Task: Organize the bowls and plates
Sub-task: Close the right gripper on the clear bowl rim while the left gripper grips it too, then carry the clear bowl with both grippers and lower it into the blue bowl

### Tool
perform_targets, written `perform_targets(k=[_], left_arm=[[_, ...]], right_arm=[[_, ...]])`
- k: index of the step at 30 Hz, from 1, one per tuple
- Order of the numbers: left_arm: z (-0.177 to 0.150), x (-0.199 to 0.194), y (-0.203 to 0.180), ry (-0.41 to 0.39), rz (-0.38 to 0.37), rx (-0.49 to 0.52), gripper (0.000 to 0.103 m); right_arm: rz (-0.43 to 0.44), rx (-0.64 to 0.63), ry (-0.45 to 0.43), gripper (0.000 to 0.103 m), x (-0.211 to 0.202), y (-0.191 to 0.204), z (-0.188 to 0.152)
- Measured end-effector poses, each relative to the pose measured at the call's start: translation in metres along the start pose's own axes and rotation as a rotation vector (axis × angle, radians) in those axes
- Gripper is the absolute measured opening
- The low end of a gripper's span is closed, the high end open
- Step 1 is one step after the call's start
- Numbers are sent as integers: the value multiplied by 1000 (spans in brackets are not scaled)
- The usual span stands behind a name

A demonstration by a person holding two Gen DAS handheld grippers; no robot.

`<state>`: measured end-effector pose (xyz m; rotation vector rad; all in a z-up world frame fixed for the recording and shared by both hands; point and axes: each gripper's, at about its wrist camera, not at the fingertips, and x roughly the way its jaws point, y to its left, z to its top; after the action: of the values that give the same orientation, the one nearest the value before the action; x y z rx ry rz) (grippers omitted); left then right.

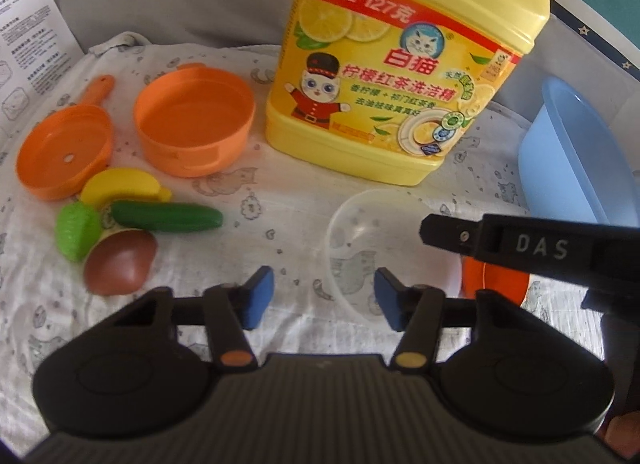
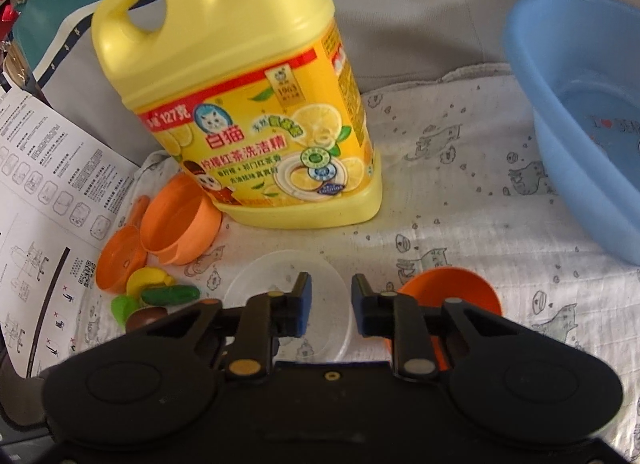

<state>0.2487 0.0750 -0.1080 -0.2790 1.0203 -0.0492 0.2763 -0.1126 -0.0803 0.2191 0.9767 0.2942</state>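
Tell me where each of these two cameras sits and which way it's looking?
Left wrist view: sits on the left tool, looking forward and down at the clear bowl; its own blue fingers show, plus the right tool reaching in.
Right wrist view: sits on the right tool, looking down over the clear bowl and the orange plate; only its own fingers show.
Shared: the yellow detergent jug, blue basin, orange toy pots and toy food.

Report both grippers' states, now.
Left gripper: open, nothing gripped.
Right gripper: open by a narrow gap, with the clear bowl rim between its pads and apparently not clamped.
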Motion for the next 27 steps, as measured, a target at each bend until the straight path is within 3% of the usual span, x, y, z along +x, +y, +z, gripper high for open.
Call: perform_targets(k=[3, 5, 13, 27], left_arm=[[-1, 2, -2, 5, -10, 12, 26], [-2, 2, -3, 5, -1, 21, 24], [-8, -8, 2, 23, 29, 26, 23], [-43, -61, -6, 48, 25, 47, 23]], right_arm=[[7, -3, 2, 14, 0, 3, -3], [2, -15, -2, 13, -3, 7, -6], [28, -14, -2, 13, -17, 18, -18], [50, 11, 8, 14, -67, 23, -59]])
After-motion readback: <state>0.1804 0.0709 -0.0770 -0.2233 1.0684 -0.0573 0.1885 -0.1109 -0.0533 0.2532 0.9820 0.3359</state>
